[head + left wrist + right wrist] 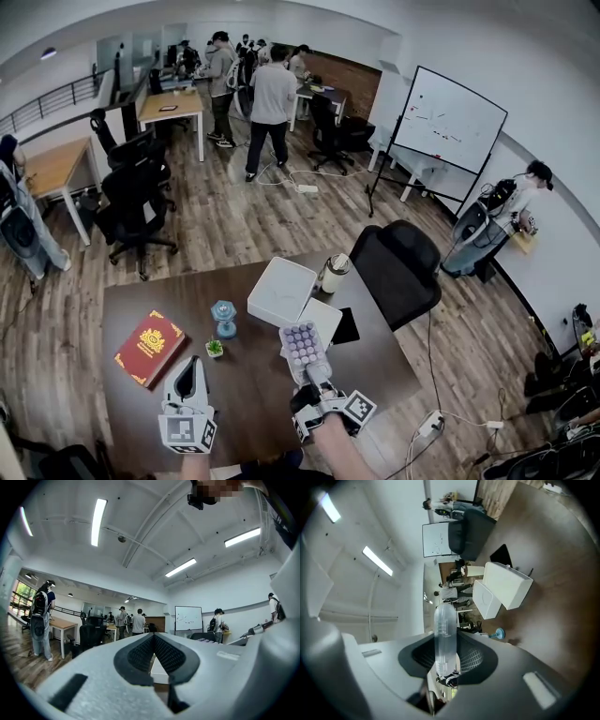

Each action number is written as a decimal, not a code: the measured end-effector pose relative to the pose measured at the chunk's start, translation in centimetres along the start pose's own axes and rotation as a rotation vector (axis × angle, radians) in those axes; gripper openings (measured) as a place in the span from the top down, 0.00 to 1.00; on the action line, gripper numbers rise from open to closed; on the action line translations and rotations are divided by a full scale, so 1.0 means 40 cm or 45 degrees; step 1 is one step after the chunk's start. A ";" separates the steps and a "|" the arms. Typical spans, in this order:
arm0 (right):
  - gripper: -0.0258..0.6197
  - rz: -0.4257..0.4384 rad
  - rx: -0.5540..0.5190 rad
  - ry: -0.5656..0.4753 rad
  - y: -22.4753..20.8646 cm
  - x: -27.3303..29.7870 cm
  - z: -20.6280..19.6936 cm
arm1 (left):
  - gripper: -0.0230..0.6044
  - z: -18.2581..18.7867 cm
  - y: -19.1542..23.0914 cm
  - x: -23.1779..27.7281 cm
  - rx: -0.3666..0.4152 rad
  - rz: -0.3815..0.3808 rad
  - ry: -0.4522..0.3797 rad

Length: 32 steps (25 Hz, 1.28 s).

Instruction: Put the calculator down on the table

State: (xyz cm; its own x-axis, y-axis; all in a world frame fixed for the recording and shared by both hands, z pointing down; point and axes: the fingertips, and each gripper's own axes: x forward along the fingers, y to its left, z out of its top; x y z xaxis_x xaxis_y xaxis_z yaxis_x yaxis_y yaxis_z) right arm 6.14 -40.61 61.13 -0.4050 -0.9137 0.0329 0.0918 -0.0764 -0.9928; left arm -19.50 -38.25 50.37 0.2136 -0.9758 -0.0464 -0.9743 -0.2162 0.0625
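Observation:
The calculator (304, 349), white with rows of purple keys, hangs face up just above the brown table (253, 403), near its front right. My right gripper (316, 372) is shut on its near end. In the right gripper view the calculator (444, 634) shows edge-on as a pale strip clamped between the dark pads (476, 660), and the whole picture is rolled so the table (553, 573) stands at the right. My left gripper (190, 366) rests low over the table's front left with nothing in it. Its pads (140, 651) meet at the tip.
On the table are a red book (149, 348) at the left, a small potted plant (215, 349), a blue stand (224, 319), a white box (281, 290), a cup (334, 273) and a black flat item (346, 326). A black office chair (398, 267) stands past the table's right corner. People stand far back.

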 end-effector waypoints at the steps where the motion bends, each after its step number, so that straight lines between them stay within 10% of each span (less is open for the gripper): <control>1: 0.78 -0.003 0.010 -0.003 -0.003 0.002 -0.001 | 0.97 -0.002 0.002 0.001 0.002 0.004 0.004; 11: 0.78 0.004 -0.015 0.016 -0.040 0.027 -0.004 | 0.97 -0.012 0.011 0.002 0.005 0.019 0.023; 32: 0.78 -0.476 0.050 -0.040 -0.679 -0.067 0.040 | 0.97 -0.021 0.006 0.008 0.046 0.026 0.033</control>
State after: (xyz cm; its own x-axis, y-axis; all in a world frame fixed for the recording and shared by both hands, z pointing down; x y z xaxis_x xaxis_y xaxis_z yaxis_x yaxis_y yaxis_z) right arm 6.20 -36.71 88.19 -0.3893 -0.8314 0.3965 -0.0225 -0.4217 -0.9064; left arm -19.60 -38.63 51.21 0.1950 -0.9806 -0.0194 -0.9803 -0.1955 0.0267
